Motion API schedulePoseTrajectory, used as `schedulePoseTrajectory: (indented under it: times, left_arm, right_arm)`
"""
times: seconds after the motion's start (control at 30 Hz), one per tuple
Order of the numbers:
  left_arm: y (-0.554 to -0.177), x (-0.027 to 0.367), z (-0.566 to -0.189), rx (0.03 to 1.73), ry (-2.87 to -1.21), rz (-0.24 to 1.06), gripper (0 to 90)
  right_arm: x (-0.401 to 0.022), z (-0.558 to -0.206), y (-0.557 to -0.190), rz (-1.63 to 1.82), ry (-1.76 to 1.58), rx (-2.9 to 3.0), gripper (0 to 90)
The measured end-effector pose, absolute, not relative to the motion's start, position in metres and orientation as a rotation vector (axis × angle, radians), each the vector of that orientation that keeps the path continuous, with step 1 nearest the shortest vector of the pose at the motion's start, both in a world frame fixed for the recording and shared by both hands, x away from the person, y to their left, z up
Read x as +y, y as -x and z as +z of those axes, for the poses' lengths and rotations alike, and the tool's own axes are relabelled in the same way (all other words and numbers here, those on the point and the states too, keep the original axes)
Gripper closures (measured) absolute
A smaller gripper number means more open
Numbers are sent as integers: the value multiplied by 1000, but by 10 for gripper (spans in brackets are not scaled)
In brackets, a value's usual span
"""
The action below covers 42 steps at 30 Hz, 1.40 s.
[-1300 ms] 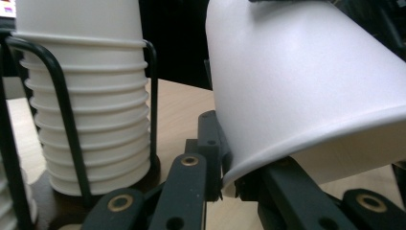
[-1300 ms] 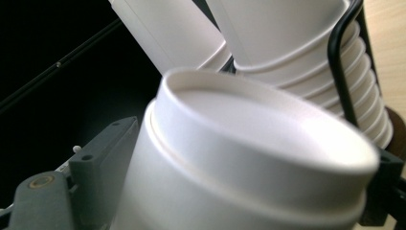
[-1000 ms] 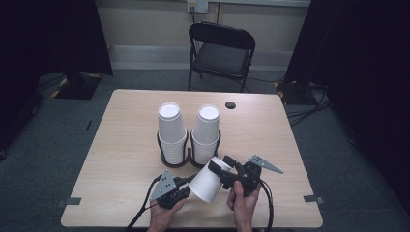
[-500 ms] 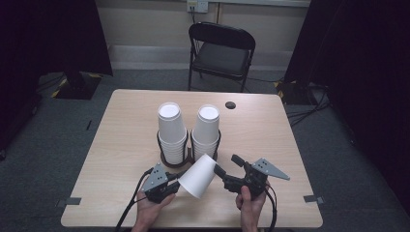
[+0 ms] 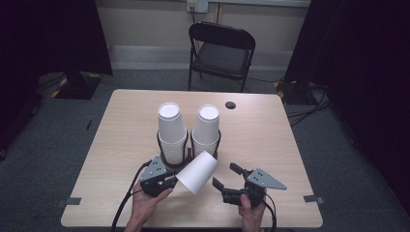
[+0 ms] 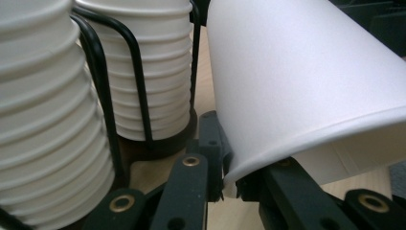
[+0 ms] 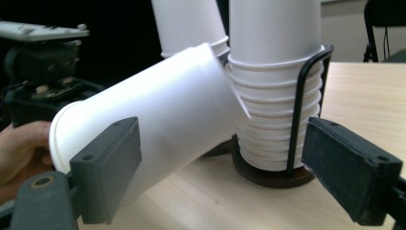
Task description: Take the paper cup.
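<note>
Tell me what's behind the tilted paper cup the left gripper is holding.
Behind the loose cup stand two stacks of cups in a black wire holder. The cup hides the stacks' lower front and part of the holder's base.

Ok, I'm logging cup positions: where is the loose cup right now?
In the high view the loose cup is tilted above the table's near edge, its rim pinched by the left gripper, just in front of the two cup stacks.

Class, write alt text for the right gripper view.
A tilted white paper cup lies between the right gripper's open black jaws, its rim held by the left gripper; behind stand stacked cups in a black wire holder.
</note>
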State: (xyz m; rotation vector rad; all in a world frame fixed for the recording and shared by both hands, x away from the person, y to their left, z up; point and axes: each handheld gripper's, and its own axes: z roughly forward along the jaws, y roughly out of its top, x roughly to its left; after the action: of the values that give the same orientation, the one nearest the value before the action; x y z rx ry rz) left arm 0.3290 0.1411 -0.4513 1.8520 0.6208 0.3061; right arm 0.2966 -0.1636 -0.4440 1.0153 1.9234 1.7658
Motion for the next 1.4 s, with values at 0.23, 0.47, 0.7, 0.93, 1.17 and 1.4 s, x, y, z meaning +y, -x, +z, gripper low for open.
schedulePoseTrajectory:
  times: [0.23, 0.47, 0.7, 0.93, 1.17, 1.4]
  left_arm:
    - [-337, 140, -448, 639, -1916, 288, 840]
    - [-343, 141, -442, 628, -1956, 259, 839]
    - [-346, 144, -439, 604, -2043, 259, 840]
    - [-350, 141, -428, 606, -2180, 286, 840]
    - [-351, 136, -416, 569, -2273, 263, 841]
    - [-356, 135, -418, 575, -2365, 180, 840]
  right_arm:
    - [-164, -450, -286, 1776, -890, 1933, 130]
    - [-163, -461, -289, 1663, -899, 1919, 125]
    - [-160, -463, -284, 1582, -844, 1994, 127]
    - [-161, -467, -283, 1605, -784, 2041, 132]
    - [-158, -463, -285, 1613, -746, 2094, 155]
    - [-152, -462, -287, 1549, -708, 2159, 162]
